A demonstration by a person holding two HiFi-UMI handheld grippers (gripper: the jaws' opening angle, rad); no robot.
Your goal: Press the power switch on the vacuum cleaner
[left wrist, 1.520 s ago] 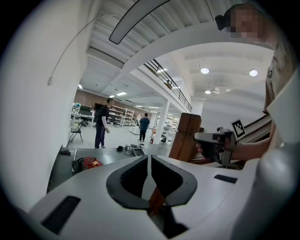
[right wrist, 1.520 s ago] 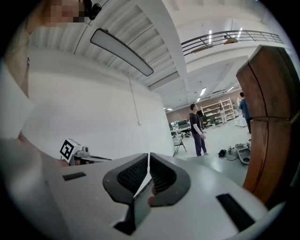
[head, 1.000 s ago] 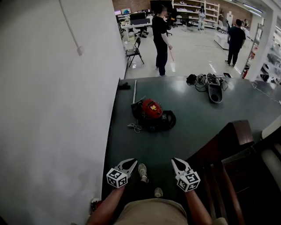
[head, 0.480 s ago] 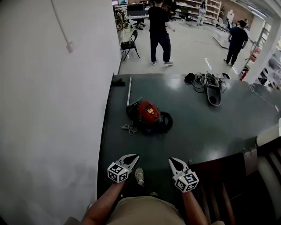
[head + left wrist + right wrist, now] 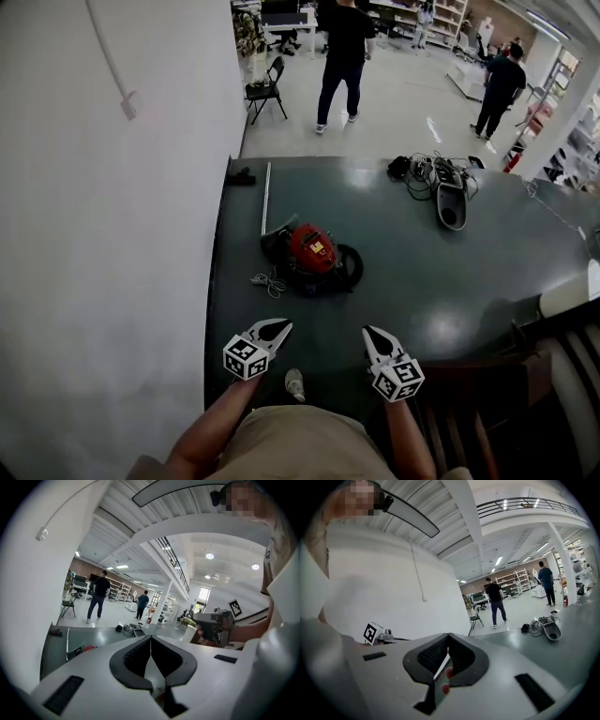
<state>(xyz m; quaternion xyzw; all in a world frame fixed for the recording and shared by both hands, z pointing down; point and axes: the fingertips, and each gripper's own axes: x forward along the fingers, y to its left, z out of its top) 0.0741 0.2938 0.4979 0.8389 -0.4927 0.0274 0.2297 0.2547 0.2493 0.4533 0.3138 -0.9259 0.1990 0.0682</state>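
Nearest the camera, the left gripper (image 5: 277, 327) and the right gripper (image 5: 372, 336) hang side by side in front of the person's waist, above a shoe (image 5: 294, 382). Each gripper's own view shows its two jaws brought together at the tips with nothing between them, so both tongs are closed and empty.

Beyond them lies a bare stretch of dark green floor (image 5: 431, 281), and further out sits the red vacuum cleaner (image 5: 312, 247), near the white wall (image 5: 112, 281) on the person's left. A black hose (image 5: 352, 268) curls round its right side, a pale cord (image 5: 266, 279) lies loose at its left, and a metal wand (image 5: 265, 197) runs away from it along the floor. Its power switch cannot be made out at this range.

Both grippers are well apart from the machine, so the task appears barely begun: the approach, the lowering of a gripper to the body and the press itself all look left to do.

Farther off lie a nozzle head with tangled cables (image 5: 441, 183), a folding chair (image 5: 263, 89) and standing people (image 5: 341, 52).
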